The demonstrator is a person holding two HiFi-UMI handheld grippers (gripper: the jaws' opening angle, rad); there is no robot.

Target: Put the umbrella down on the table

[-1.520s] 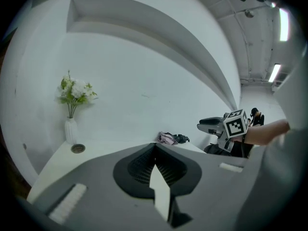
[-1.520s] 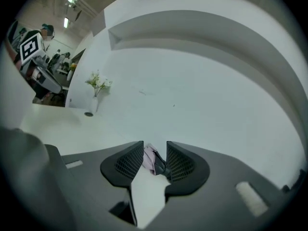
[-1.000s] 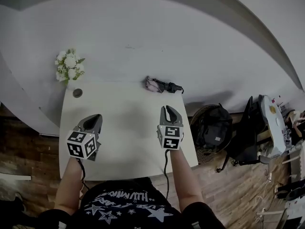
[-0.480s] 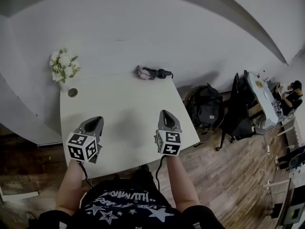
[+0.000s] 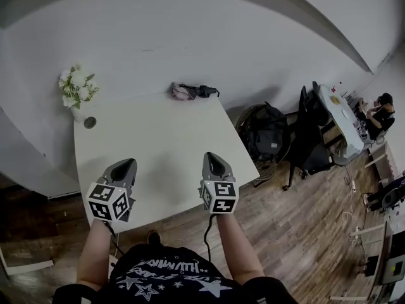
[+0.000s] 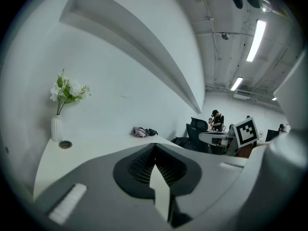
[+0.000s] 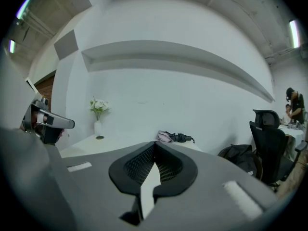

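Note:
A folded umbrella (image 5: 193, 92), pink and black, lies at the far edge of the white table (image 5: 158, 151) against the wall; it also shows small in the left gripper view as the umbrella (image 6: 143, 132) and in the right gripper view as the umbrella (image 7: 175, 137). My left gripper (image 5: 125, 167) hovers over the near left part of the table, jaws together and empty. My right gripper (image 5: 211, 163) is over the near right part, shut with nothing in it. Both are far from the umbrella.
A white vase of flowers (image 5: 74, 90) and a small round dish (image 5: 90, 123) stand at the table's far left corner. A black backpack (image 5: 266, 135) and an office chair (image 5: 309, 128) sit on the wooden floor right of the table. A person (image 5: 378, 106) is at a distant desk.
Both grippers have drawn back from the far side toward the near edge of the table. The umbrella stays where it lay by the wall.

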